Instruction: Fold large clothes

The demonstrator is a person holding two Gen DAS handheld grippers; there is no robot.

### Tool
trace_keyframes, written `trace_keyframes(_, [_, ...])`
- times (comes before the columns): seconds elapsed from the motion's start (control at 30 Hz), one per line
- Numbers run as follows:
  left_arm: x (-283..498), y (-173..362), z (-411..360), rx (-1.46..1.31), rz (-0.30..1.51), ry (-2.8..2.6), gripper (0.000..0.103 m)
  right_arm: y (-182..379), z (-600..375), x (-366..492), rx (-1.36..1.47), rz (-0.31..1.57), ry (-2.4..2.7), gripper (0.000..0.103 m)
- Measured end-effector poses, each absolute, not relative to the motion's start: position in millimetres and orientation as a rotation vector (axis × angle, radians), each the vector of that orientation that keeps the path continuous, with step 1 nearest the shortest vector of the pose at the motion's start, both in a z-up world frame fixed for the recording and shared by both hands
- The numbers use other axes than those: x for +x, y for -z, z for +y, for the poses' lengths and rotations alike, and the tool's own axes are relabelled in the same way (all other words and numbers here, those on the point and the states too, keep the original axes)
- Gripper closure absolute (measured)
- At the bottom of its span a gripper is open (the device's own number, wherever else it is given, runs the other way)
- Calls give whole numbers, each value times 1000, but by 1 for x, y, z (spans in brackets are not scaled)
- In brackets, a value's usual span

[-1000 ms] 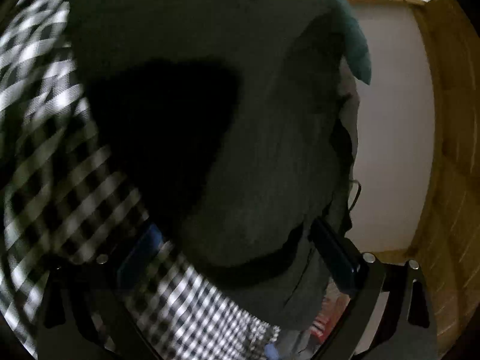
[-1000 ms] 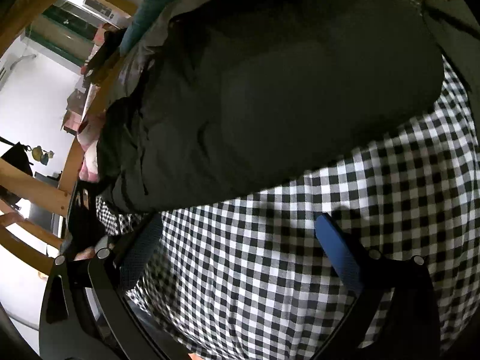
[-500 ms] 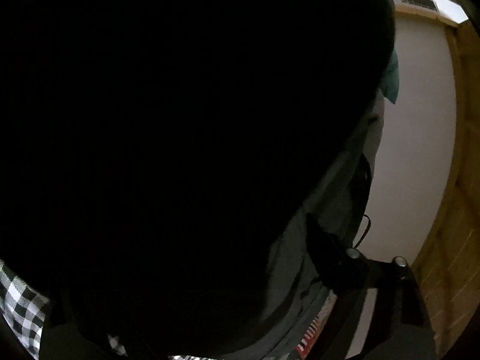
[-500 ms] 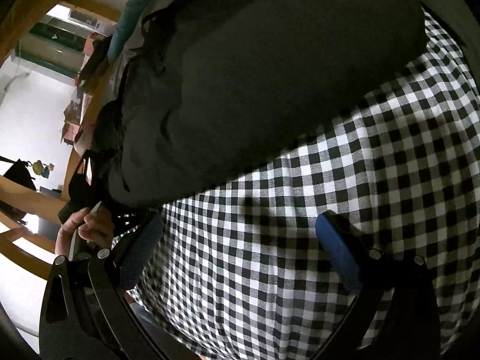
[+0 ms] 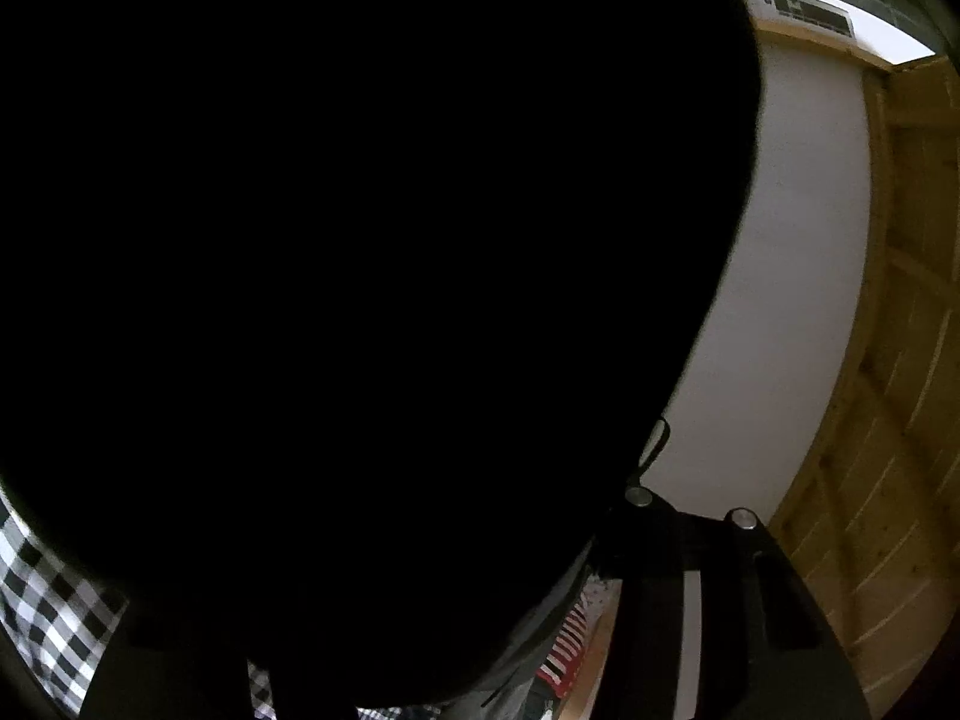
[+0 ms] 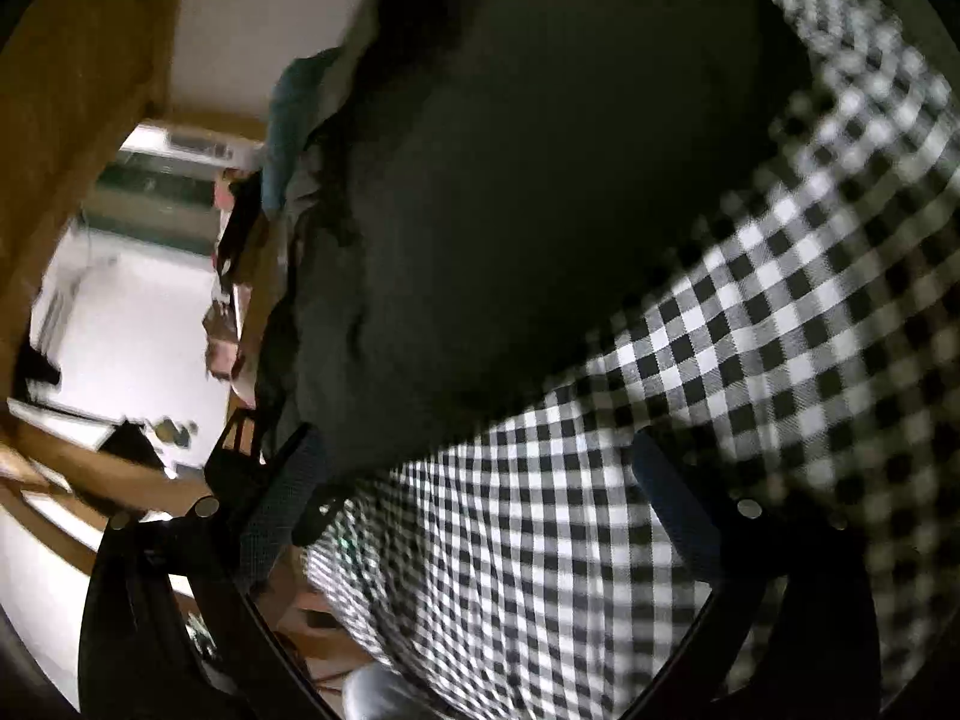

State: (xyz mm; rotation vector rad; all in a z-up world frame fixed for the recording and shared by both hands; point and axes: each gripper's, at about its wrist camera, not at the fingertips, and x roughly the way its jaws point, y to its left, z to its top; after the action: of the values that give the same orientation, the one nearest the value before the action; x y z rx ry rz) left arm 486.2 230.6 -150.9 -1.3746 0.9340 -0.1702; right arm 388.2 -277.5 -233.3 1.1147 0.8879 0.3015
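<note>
**Dark garment swallows the left camera**

The bulky dark grey-green fabric garment lies on the black-and-white checked cloth, blacking out most of the left view. The left gripper is closing, grip unclear. The right gripper gapes over checks, empty. White wall and wooden panelling border the right.

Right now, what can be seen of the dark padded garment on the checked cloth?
The dark grey-green padded garment looks like soft, puffy fabric, bunched and creased along its left edge. It lies heaped on the black-and-white checked cloth beside other piled clothes. In the left wrist view it blacks out most of the picture, pressed close to the lens. The right tongs, open, sit just short of its edge.
</note>
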Motion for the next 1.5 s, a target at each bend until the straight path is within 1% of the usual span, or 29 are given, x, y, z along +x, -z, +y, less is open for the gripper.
trace_keyframes(0.07, [488, 148, 231, -1369, 938, 172, 53, 234, -278, 398, 1125, 854, -297, 3])
trace_keyframes(0.17, [489, 148, 232, -1347, 955, 165, 51, 233, -277, 409, 1112, 856, -273, 3])
trace_keyframes(0.23, [490, 150, 232, -1331, 976, 152, 34, 234, -275, 412, 1097, 874, -250, 3])
trace_keyframes(0.27, [489, 152, 231, -1322, 984, 138, 30, 233, -274, 410, 1079, 870, -250, 3])
trace_keyframes(0.3, [489, 154, 231, -1303, 991, 125, 19, 232, -273, 410, 1064, 866, -254, 3])
trace_keyframes(0.33, [488, 155, 230, -1277, 997, 113, 13, 230, -270, 410, 1043, 866, -257, 3])
trace_keyframes(0.4, [485, 156, 227, -1221, 999, 88, 8, 228, -267, 406, 1012, 853, -253, 3])
trace_keyframes(0.5, [481, 158, 226, -1177, 984, 73, 6, 228, -275, 403, 1044, 815, -214, 3])
trace_keyframes(0.6, [482, 157, 224, -1142, 991, 71, 6, 229, -290, 405, 1095, 766, -171, 3])
trace_keyframes(0.73, [484, 158, 226, -1148, 996, 52, 6, 235, -305, 426, 1140, 713, -181, 2])
trace_keyframes(1.03, [480, 159, 230, -1123, 936, 58, 6, 237, -310, 461, 1215, 678, 12, 2])
trace_keyframes(1.17, [482, 160, 239, -1163, 976, 83, 6, 238, -316, 468, 1240, 662, 36, 3])
trace_keyframes(1.2, [483, 160, 242, -1163, 991, 102, 7, 238, -319, 467, 1254, 651, 22, 9])
trace_keyframes(1.23, [482, 158, 245, -1159, 1010, 100, 19, 239, -323, 465, 1273, 650, 9, 28])
trace_keyframes(1.27, [480, 155, 248, -1149, 1010, 110, 26, 240, -328, 461, 1310, 654, -21, 37])
trace_keyframes(1.3, [479, 149, 249, -1125, 1004, 123, 37, 239, -332, 459, 1330, 651, -59, 48])
trace_keyframes(1.33, [478, 144, 248, -1093, 995, 133, 46, 232, -334, 457, 1309, 647, -106, 52])
trace_keyframes(1.37, [476, 140, 247, -1082, 983, 136, 49, 222, -333, 457, 1270, 640, -142, 56])
trace_keyframes(1.4, [474, 134, 248, -1078, 953, 149, 55, 216, -332, 456, 1255, 626, -170, 57])
trace_keyframes(1.47, [474, 129, 247, -1034, 915, 173, 56, 203, -331, 460, 1219, 589, -207, 56])
trace_keyframes(1.5, [476, 134, 246, -1026, 918, 177, 50, 205, -332, 464, 1230, 598, -202, 50])
